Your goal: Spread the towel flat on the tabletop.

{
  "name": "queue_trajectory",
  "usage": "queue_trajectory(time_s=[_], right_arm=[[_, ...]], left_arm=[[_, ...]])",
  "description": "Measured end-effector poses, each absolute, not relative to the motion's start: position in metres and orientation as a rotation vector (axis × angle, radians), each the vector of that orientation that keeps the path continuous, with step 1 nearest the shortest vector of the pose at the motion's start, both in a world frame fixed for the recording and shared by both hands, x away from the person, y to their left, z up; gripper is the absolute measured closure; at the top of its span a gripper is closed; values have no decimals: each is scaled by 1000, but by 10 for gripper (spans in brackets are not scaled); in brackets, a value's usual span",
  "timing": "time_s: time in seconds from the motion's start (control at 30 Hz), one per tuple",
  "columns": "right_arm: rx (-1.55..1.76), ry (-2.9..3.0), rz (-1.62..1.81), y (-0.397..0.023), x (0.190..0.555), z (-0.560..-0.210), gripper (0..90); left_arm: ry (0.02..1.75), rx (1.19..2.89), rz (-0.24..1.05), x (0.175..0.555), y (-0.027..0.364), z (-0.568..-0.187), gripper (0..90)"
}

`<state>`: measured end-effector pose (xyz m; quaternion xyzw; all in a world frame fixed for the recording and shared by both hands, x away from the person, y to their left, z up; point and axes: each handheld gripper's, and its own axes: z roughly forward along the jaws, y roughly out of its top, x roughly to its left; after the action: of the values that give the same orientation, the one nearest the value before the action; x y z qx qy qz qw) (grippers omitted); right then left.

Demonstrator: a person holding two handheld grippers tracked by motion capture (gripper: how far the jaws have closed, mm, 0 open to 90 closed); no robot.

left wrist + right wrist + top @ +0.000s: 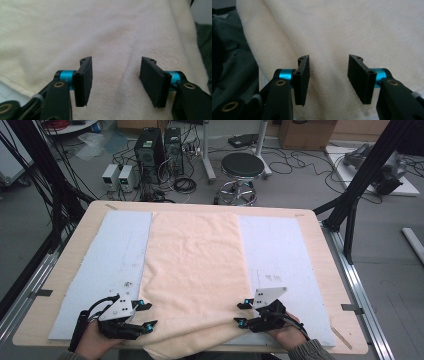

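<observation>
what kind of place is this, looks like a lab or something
Most likely a robotics or research lab, not a home. Past the wooden table with its cream towel, desktop computer towers stand on a grey floor amid loose cables, with a black stool and bench power supplies.

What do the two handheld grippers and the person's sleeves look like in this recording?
Both the left gripper and the right gripper are black, with flat rectangular black pads on cyan collars and brass-coloured rivets. Each carries a grey three-cornered plate with small dark holes on top. A black cable loops from each. The sleeves are grey-green.
</observation>
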<state>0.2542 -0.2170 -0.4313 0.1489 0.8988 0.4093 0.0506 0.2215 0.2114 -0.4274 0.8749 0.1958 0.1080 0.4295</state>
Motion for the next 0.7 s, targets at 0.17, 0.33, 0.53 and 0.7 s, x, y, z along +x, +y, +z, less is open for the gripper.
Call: queue_trajectory(time_s=[0.17,0.33,0.53,0.7], right_arm=[[415,2793,1198,-212,254,-439,691],[378,2790,1184,-213,254,-435,829],[400,2734,1273,-217,261,-415,833],[485,2654,1285,-213,288,-395,833]], left_arm=[[457,2218,186,222,207,-433,695],[461,2227,222,220,205,-427,860],[563,2111,274,239,216,-409,866],[668,2027,344,279,214,-390,867]])
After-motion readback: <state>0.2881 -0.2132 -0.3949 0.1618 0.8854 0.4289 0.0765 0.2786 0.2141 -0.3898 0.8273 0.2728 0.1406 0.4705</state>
